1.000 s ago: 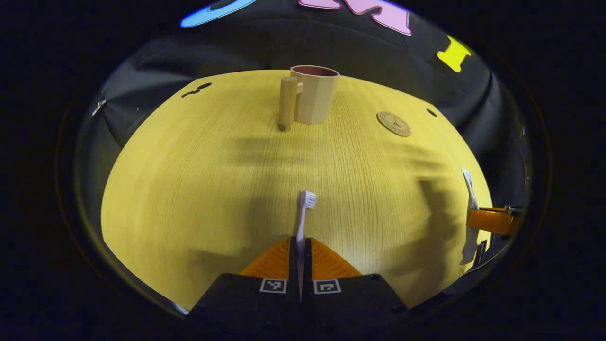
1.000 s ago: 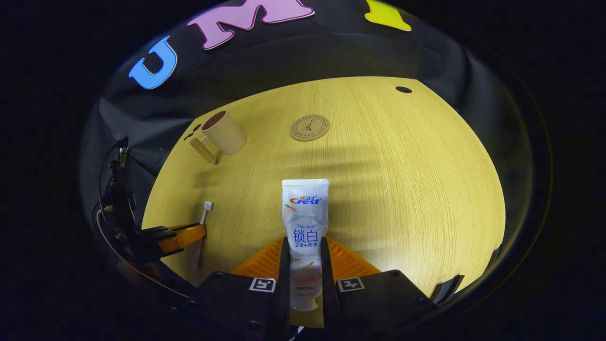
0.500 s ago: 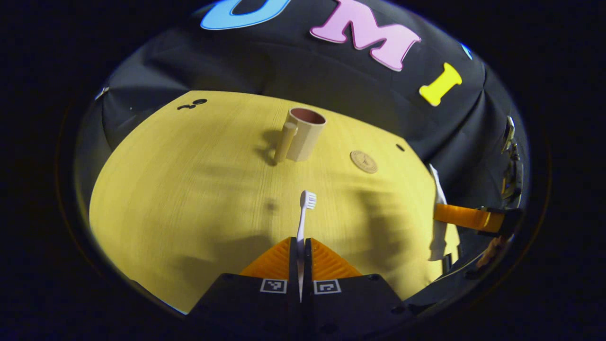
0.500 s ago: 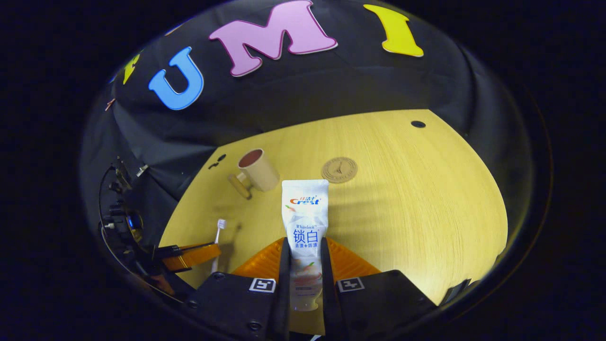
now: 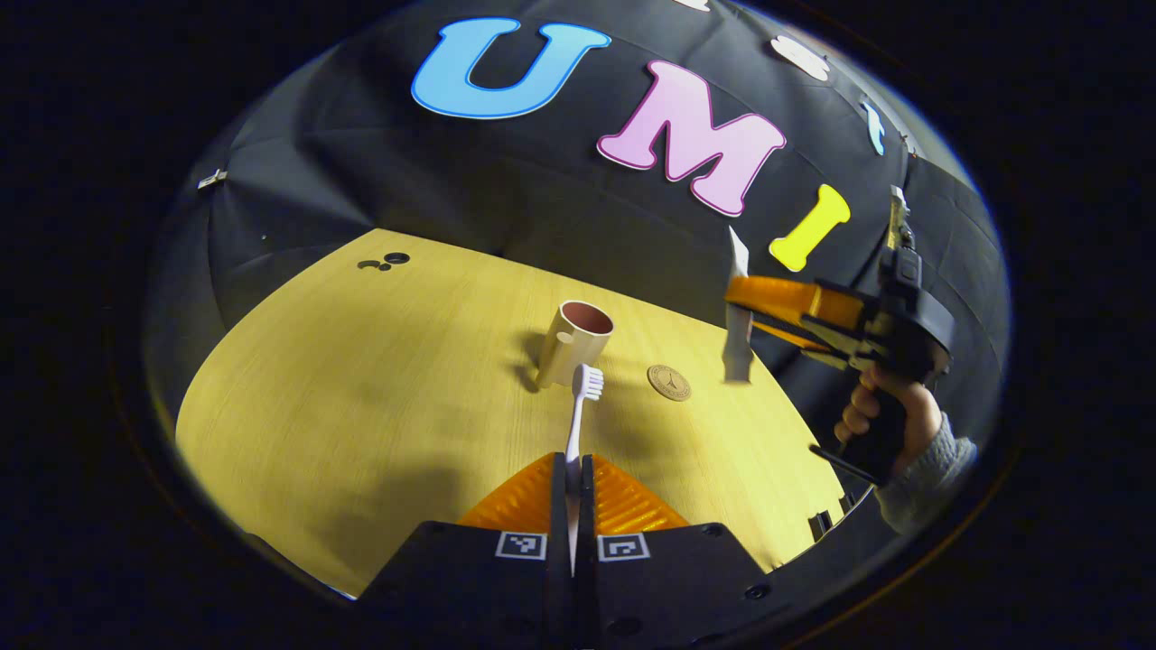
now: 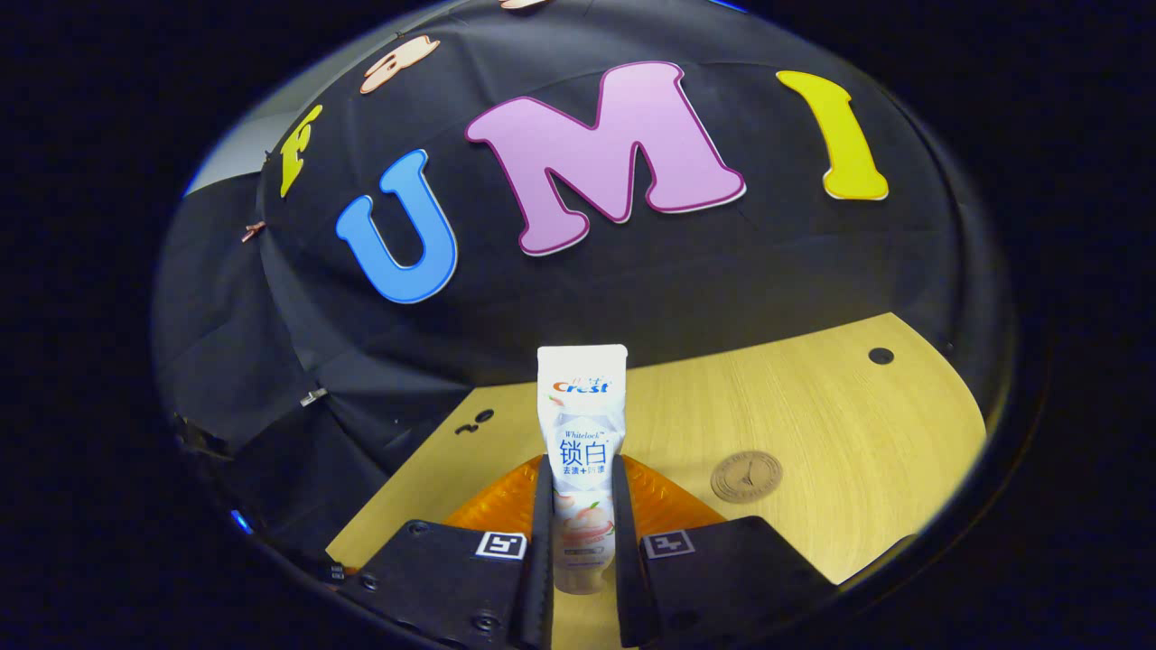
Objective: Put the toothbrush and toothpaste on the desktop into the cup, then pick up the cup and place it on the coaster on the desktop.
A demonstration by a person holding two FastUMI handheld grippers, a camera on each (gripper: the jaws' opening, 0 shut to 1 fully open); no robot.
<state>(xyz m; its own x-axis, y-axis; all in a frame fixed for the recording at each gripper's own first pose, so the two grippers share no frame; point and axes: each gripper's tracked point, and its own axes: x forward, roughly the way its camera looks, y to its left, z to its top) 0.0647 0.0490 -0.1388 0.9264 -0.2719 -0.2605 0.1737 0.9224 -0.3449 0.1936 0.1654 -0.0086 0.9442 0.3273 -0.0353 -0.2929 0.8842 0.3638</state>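
Observation:
My left gripper (image 5: 573, 465) is shut on a white toothbrush (image 5: 581, 406), bristle head pointing forward and lifted above the wooden desktop (image 5: 361, 388). Beyond the brush head a beige cup (image 5: 576, 341) stands upright with its handle towards me. A round brown coaster (image 5: 669, 382) lies flat to the right of the cup. My right gripper (image 6: 582, 492) is shut on a white toothpaste tube (image 6: 582, 424), held high above the desk. In the left gripper view the right gripper (image 5: 763, 307) hangs at the right with the toothpaste tube (image 5: 738, 307), a hand (image 5: 890, 415) holding it. The coaster (image 6: 746, 476) lies below and to the right.
Black cloth walls close in the desktop (image 6: 840, 415) at the back and the sides. Small dark holes (image 5: 384, 263) mark the desk's far left, and another hole (image 6: 880, 356) marks its far right.
Both grippers have risen well above the desk with their loads. The right gripper with the tube went up and forward, and the cup dropped out of its view. The cup and the coaster stayed put.

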